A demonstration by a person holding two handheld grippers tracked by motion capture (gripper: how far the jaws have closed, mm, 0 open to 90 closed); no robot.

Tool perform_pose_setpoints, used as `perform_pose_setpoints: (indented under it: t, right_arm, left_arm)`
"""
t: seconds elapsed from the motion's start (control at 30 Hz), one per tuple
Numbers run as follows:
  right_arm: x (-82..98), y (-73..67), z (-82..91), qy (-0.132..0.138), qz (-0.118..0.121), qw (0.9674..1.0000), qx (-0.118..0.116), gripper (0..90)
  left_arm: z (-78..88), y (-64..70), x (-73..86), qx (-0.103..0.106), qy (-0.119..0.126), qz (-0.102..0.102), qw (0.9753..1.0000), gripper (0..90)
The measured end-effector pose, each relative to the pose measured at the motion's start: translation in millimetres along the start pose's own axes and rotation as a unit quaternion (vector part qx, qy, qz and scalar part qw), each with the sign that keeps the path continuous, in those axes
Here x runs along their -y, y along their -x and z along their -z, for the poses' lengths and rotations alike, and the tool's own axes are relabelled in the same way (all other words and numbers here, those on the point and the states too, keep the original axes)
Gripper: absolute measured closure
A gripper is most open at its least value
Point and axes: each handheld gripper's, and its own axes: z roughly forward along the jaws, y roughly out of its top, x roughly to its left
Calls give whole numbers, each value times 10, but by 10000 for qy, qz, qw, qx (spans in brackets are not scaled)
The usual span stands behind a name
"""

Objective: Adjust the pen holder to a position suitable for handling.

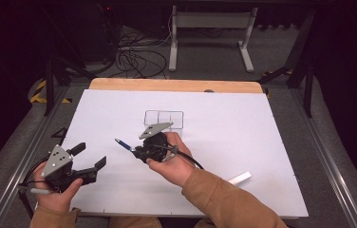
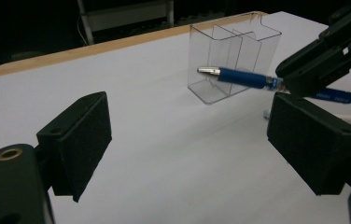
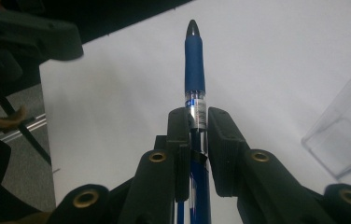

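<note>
Right gripper (image 1: 138,151) clamped on blue pen (image 3: 195,65) mid-barrel, pen held clear above white surface (image 1: 243,142), tip pointing left. Grip near middle likely keeps pen balanced for tipping upright into clear divided holder (image 1: 164,118) just beyond. Left gripper (image 1: 90,159) open, empty, parked at left edge, out of way. White marker (image 1: 239,178) lies near right sleeve.
</note>
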Motion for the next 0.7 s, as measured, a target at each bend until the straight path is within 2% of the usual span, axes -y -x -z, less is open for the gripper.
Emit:
perform_pose_setpoints:
  t: [0.07, 0.1, 0.13, 0.17, 0.53, 0.7]
  right_arm:
    - [-24, 20, 44, 144, 11, 9999, -4, 806]
    - [-49, 33, 88, 299, 39, 9995, 42, 806]
    - [-49, 33, 88, 299, 39, 9995, 42, 806]
    - [-70, 50, 124, 446, 39, 9990, 60, 807]
    - [-142, 155, 225, 940, 17, 9954, 199, 806]
    - [-158, 225, 250, 1240, 52, 9918, 291, 806]
  left_arm:
    - [-3, -2, 0, 9, -9, -4, 10000, 147]
    - [-3, -3, 1, -2, 0, 0, 10000, 147]
    - [-3, -6, 1, -3, 4, 2, 10000, 147]
    - [-3, -9, 2, -4, 4, 4, 10000, 147]
    - [-25, -3, 11, 21, -13, -10, 10000, 147]
    - [-38, -1, 15, 25, -5, -20, 10000, 144]
